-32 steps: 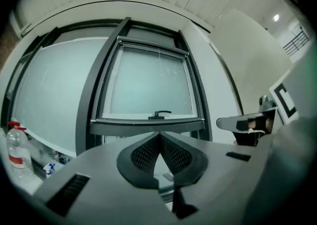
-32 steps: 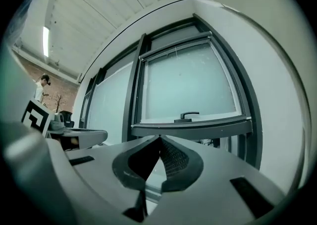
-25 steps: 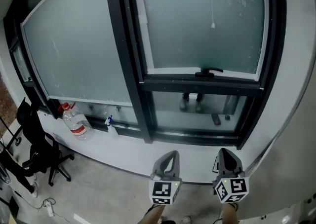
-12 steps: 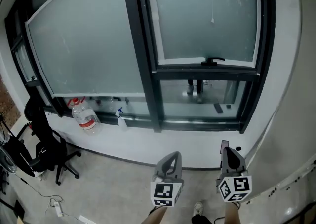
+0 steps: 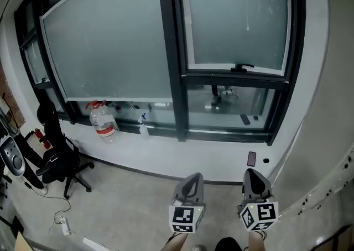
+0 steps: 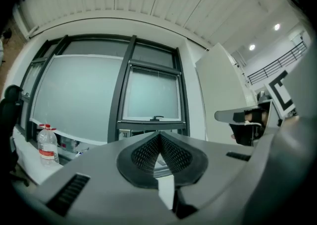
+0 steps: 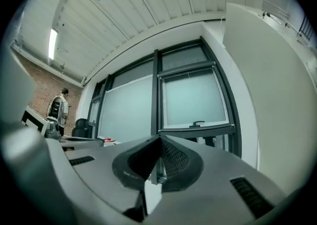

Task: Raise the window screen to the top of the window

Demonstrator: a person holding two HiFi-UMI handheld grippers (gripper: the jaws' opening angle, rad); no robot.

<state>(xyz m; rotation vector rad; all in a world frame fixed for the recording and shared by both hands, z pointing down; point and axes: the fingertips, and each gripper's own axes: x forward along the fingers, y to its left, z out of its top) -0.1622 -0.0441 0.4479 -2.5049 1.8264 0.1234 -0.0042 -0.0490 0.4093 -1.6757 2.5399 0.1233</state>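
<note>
Looking at the head view first: both tools sit low, the left gripper (image 5: 190, 178) and the right gripper (image 5: 253, 173) side by side, well short of the wall. The window screen (image 5: 238, 23) is ahead of them and way up, in the right-hand pane. Its bottom bar and little black handle (image 5: 240, 68) run sideways, with clear glass below the bar. The handle lines up closer to the right gripper, so I reckon that's the one to reach with.

Left gripper view: jaws pinched together with nothing in them, screen ahead and above the tips, a water bottle (image 6: 47, 144) off to its left.

Right gripper view: same deal, jaws closed on nothing, with the handle up and a bit right of the tips.
</note>
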